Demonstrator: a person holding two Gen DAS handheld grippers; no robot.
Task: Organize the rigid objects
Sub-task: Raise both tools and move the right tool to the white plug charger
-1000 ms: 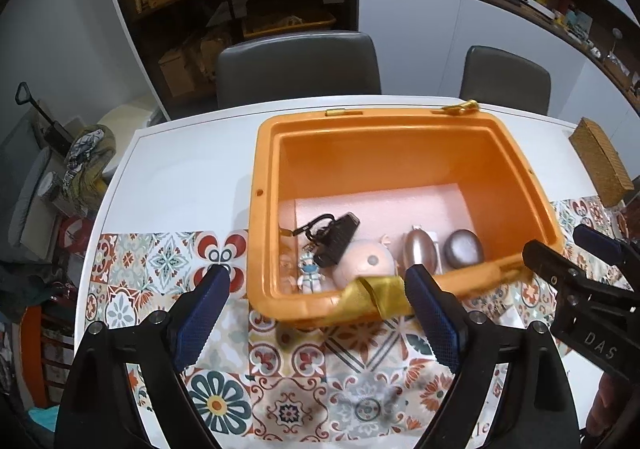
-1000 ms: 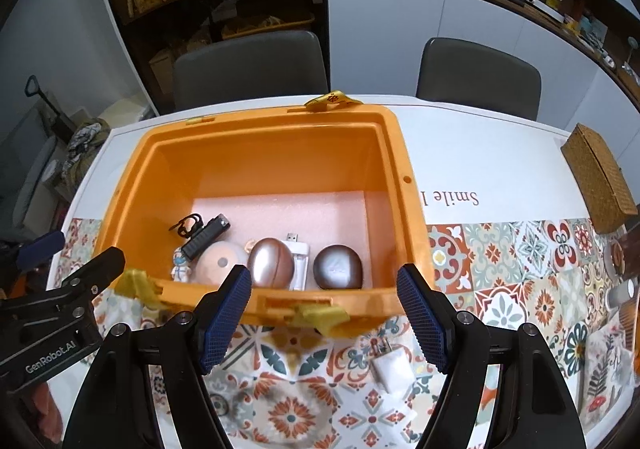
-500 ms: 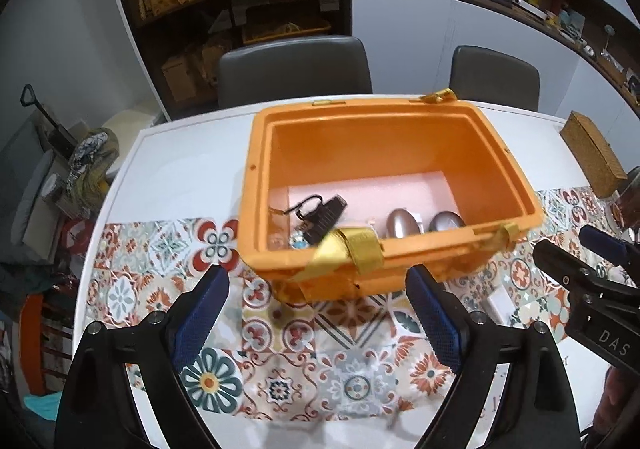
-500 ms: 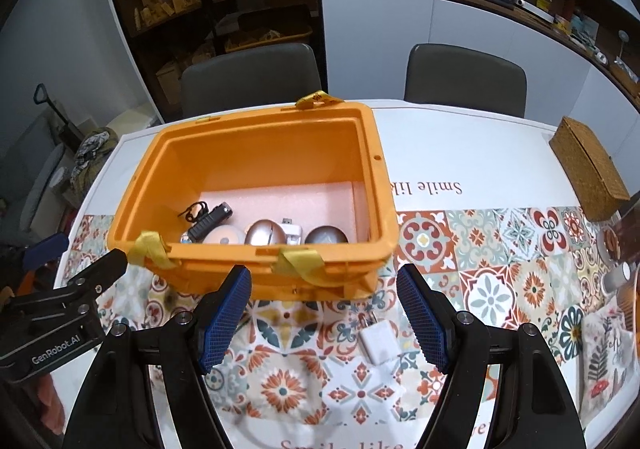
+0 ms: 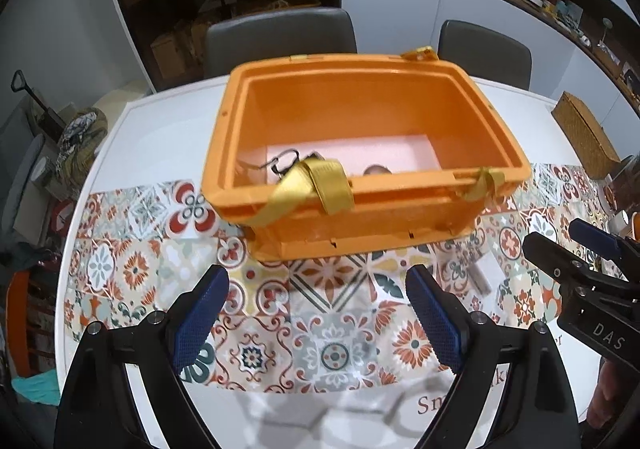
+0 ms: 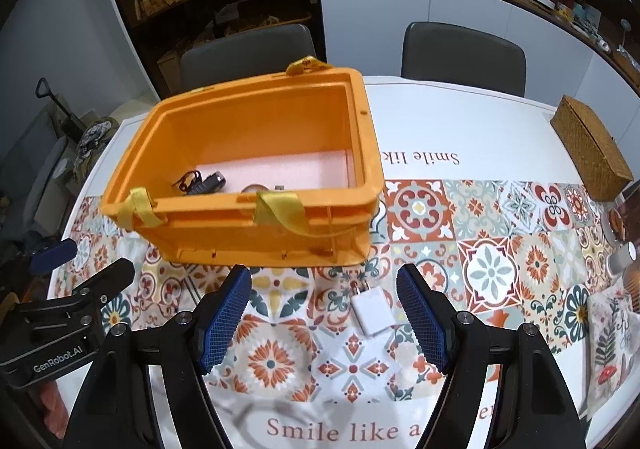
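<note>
An orange plastic bin (image 5: 400, 217) (image 6: 224, 237) with yellow straps stands on the patterned tablecloth. Inside it I see a black device with a cord (image 6: 204, 182) and the top of a rounded object (image 5: 376, 170); the near wall hides the rest. A white charger plug (image 6: 371, 310) lies on the cloth in front of the bin, between my right gripper's fingers; it shows faintly in the left wrist view (image 5: 478, 276). My left gripper (image 5: 318, 323) is open and empty before the bin. My right gripper (image 6: 322, 319) is open and empty.
A woven box (image 6: 592, 153) sits at the table's right side. Cups and a printed cloth (image 6: 612, 325) crowd the right edge. Two grey chairs (image 6: 464, 53) stand behind the table, with shelves beyond.
Both grippers have pulled back and away from the bin, which now looks smaller and farther. The white charger plug has come into view between the right gripper's fingers.
</note>
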